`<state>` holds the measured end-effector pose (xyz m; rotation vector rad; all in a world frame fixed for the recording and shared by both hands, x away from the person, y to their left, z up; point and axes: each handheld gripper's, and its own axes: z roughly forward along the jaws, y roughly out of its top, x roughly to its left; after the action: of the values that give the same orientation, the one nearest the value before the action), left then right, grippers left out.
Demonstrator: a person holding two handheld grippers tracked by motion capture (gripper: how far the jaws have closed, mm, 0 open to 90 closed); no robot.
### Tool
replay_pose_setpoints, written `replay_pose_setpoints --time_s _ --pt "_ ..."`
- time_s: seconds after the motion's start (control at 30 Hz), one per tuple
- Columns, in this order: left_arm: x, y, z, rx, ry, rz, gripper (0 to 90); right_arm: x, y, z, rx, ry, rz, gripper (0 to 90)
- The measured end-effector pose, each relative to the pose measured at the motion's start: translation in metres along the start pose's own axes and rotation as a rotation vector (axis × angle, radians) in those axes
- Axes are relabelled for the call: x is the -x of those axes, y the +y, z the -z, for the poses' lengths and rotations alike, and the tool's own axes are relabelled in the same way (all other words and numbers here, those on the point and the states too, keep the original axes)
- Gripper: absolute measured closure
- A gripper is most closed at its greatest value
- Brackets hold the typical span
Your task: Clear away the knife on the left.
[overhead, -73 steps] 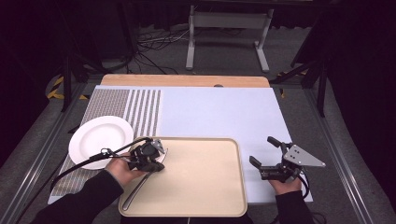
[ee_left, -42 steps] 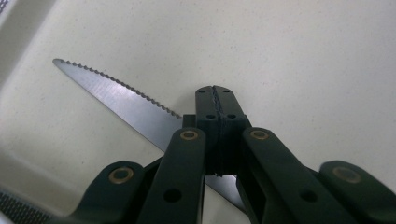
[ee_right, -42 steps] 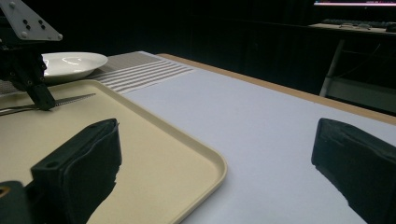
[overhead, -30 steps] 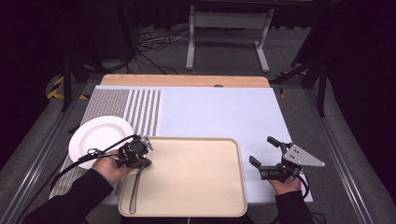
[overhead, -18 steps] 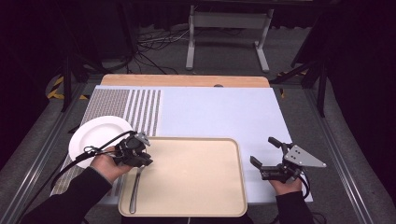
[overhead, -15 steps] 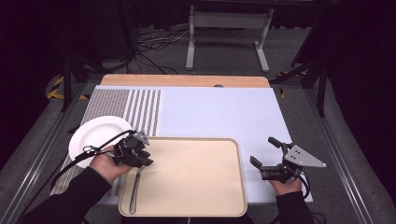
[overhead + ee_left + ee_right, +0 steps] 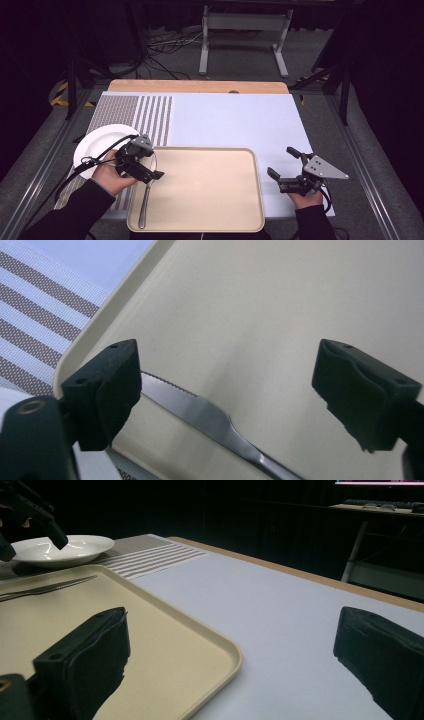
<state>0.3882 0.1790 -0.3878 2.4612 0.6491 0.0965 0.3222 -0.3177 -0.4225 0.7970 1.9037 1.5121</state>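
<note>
A metal table knife (image 7: 144, 202) lies lengthwise along the left side of the beige tray (image 7: 210, 200). My left gripper (image 7: 153, 165) hovers just above the knife's blade end, at the tray's left rim. Its jaws have just been opening and stand wide, with nothing pressed between them. In the left gripper view the serrated blade (image 7: 200, 412) rests on the tray (image 7: 280, 315) below the open gripper (image 7: 225, 372). My right gripper (image 7: 281, 161) is held open over the white mat, right of the tray. The right gripper view shows its own open jaws (image 7: 235, 635), with the knife (image 7: 45, 587) farther off.
A white plate (image 7: 97, 145) sits on the striped placemat (image 7: 135, 112) left of the tray, close behind my left hand. The pale mat (image 7: 235, 120) stretches beyond the tray to the table's wooden far edge (image 7: 200, 86). Dark floor, cables and a stand lie behind.
My left gripper carried the knife to the tray's left side, opened and let it go, then lifted slightly. The knife now lies on the tray. The right gripper has stayed put.
</note>
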Motion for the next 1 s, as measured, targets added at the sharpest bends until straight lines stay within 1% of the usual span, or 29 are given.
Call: replay_pose_setpoints --time_s 0.07,0.1,0.13,0.17,0.23,0.37,0.4,0.43,0.47,0.57,0.6,0.67,0.7,0.77,0.8,0.83,0.87,1.0 --pt "0.001 -0.002 0.005 0.02 0.004 -0.003 8.7 0.0 0.0 0.0 -0.001 0.002 0.004 2.4" --pt "0.001 -0.002 0.005 0.02 0.004 -0.003 6.8 0.0 0.0 0.0 -0.001 0.003 0.001 2.4" --pt "0.002 -0.004 0.01 0.045 0.015 -0.004 5.7 0.0 0.0 0.0 -0.001 0.003 0.002 2.4" --pt "0.002 -0.004 0.01 0.045 0.015 -0.004 5.0 0.0 0.0 0.0 0.0 0.003 0.001 2.4" --pt "0.003 -0.005 0.016 0.072 0.026 -0.011 4.0 0.0 0.0 0.001 0.0 0.002 0.001 2.4" --pt "0.007 -0.01 0.026 0.123 0.032 -0.022 2.4 0.0 0.0 0.0 0.0 0.004 0.0 2.4" --pt "0.008 -0.013 0.031 0.145 0.037 -0.03 1.9 0.0 0.0 0.0 0.002 0.005 0.002 2.4" --pt "0.008 -0.013 0.031 0.145 0.037 -0.03 1.9 0.0 0.0 0.0 0.002 0.005 0.002 2.4" --pt "0.01 -0.015 0.034 0.158 0.044 -0.035 1.9 0.0 0.0 0.0 0.0 0.004 0.003 2.4" --pt "0.008 -0.022 0.04 0.198 0.04 -0.019 2.0 0.0 0.0 0.0 0.003 0.008 0.002 2.4" --pt "0.007 -0.025 0.042 0.209 0.047 -0.017 2.0 0.0 0.0 0.0 0.004 0.009 0.005 2.4" --pt "0.009 -0.029 0.047 0.23 0.072 -0.028 1.9 -0.001 0.0 -0.001 0.001 0.008 0.003 2.4" --pt "0.01 -0.031 0.049 0.245 0.075 -0.033 2.0 -0.001 0.0 -0.001 0.004 0.008 0.005 2.4" --pt "0.011 -0.035 0.054 0.279 0.071 -0.025 2.0 -0.001 0.0 -0.001 0.004 0.008 0.004 2.4" --pt "0.01 -0.039 0.056 0.292 0.076 -0.02 2.0 -0.001 0.0 -0.001 0.003 0.007 0.002 2.4" --pt "0.009 -0.041 0.057 0.297 0.081 -0.019 2.0 -0.001 0.0 0.0 0.001 0.007 0.004 2.4" --pt "0.008 -0.044 0.057 0.308 0.076 -0.013 2.2 -0.001 0.0 -0.001 0.003 0.009 0.004 2.4" --pt "0.006 -0.058 0.06 0.352 0.081 -0.001 2.3 -0.001 0.0 0.0 0.003 0.009 0.003 2.4"
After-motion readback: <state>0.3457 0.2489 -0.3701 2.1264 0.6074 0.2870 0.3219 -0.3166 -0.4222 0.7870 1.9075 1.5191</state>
